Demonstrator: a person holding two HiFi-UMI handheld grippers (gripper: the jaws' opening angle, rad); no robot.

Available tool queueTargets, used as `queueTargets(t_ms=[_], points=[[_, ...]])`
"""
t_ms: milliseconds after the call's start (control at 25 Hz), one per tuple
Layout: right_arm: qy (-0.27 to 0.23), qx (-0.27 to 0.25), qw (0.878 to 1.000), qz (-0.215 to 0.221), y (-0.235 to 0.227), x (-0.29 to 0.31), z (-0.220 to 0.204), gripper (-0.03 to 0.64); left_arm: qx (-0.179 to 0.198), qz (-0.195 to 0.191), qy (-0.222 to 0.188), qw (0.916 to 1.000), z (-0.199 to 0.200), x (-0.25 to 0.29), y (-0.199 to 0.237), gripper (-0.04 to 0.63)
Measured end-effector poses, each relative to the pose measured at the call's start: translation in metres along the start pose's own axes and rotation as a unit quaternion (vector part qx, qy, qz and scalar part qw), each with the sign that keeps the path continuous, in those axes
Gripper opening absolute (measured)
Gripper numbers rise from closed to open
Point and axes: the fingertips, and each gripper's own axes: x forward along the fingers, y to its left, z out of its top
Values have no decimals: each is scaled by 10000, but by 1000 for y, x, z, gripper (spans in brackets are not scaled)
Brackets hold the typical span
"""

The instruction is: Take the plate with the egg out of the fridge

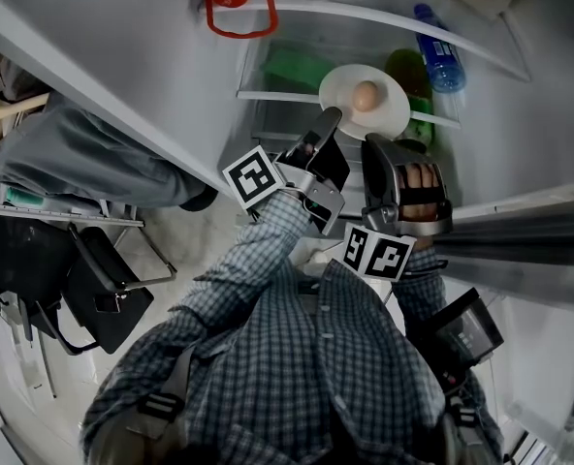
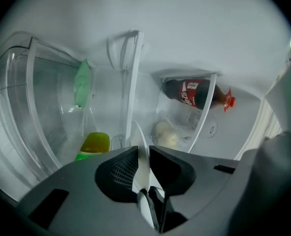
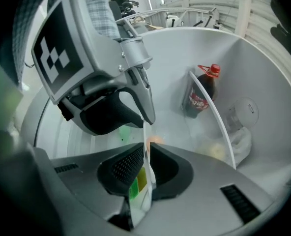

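In the head view a white plate [image 1: 389, 116] with a brown egg [image 1: 366, 96] on it rests on a fridge shelf. My left gripper [image 1: 328, 119] is at the plate's near left rim and my right gripper [image 1: 382, 145] at its near edge. In the left gripper view the plate rim [image 2: 140, 144] runs edge-on between the pads, which close on it. In the right gripper view the plate rim [image 3: 146, 149] is likewise pinched between the pads, with the egg [image 3: 156, 140] just beyond and the left gripper's fingers [image 3: 140, 102] above.
A cola bottle [image 2: 197, 93] lies behind a clear shelf divider [image 3: 212, 114]. A blue-capped bottle [image 1: 440, 56] and a green bottle [image 1: 408, 76] stand to the plate's right, a green box [image 1: 292, 69] to its left. A red handle [image 1: 239, 3] hangs above. A black chair [image 1: 93, 289] stands lower left.
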Motion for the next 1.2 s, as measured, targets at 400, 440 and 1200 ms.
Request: queueTargets(t_ms=[400,440,1200], points=[[-513,5184,8528,373,-29,-20,-29,23,-115,-33,-53,9999,3,-2,5,69],[-524,5712,8180,429,-28,-20,-37,23,-126,-54,-67,9999,4,-3,4,69],[-1341,9256,3282,1327,-20,6,-66,71,-242,-253,-19,9994,5,-14,3,63]])
